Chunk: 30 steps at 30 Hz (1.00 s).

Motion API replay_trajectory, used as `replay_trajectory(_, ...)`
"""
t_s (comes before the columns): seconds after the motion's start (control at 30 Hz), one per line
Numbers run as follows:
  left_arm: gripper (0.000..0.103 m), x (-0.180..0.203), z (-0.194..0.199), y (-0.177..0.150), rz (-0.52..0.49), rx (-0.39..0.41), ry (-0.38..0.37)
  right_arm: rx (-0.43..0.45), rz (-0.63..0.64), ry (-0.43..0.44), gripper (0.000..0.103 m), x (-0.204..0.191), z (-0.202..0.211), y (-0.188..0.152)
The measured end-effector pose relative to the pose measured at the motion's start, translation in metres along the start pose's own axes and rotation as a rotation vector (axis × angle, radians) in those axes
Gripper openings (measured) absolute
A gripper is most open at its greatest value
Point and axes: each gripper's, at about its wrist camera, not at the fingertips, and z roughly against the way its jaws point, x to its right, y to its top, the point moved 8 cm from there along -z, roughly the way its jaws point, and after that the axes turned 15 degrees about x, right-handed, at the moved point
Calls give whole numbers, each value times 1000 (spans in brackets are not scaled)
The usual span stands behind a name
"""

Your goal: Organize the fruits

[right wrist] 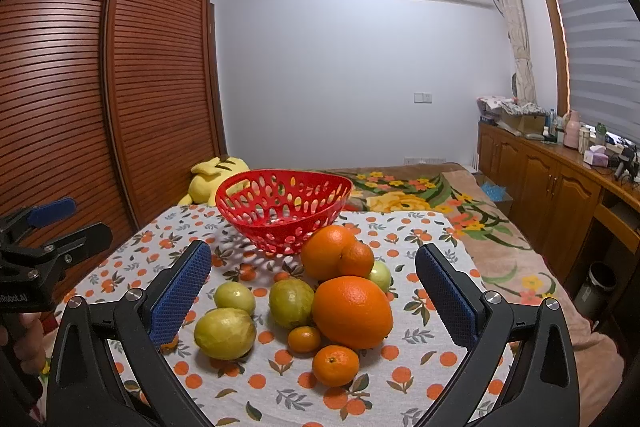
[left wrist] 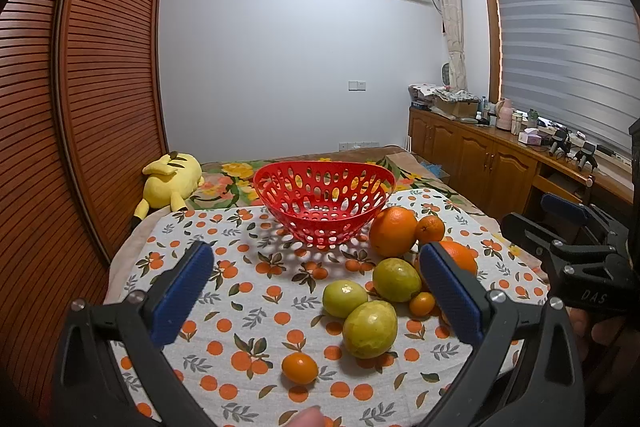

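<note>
Now your left gripper [left wrist: 316,291] and right gripper [right wrist: 312,291] hold jaws wide, empty; bare surface [left wrist: 248,291] lies left of the fruit pile [right wrist: 320,299], before the red basket [left wrist: 324,211].

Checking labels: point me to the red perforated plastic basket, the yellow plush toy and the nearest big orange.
red perforated plastic basket [left wrist: 324,174], left wrist view, on its near rim.
yellow plush toy [left wrist: 170,183], left wrist view, on its body.
nearest big orange [right wrist: 352,311], right wrist view, on the middle of its peel.
</note>
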Motion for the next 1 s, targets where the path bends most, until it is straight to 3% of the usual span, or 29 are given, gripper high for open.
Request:
replay_trajectory(0.27, 103, -3, -4, -14, -1, -28, 2, -25, 5, 4, 103, -3, 0, -8)
replay_trajectory(0.83, 103, -27, -33, -99, 45, -198, -25, -184, -5, 11, 103, 26, -19, -78)
replay_trajectory(1.0, 101, -31, -41, -121, 67, -256, -44, -234, 6, 30, 97, 25, -25, -99)
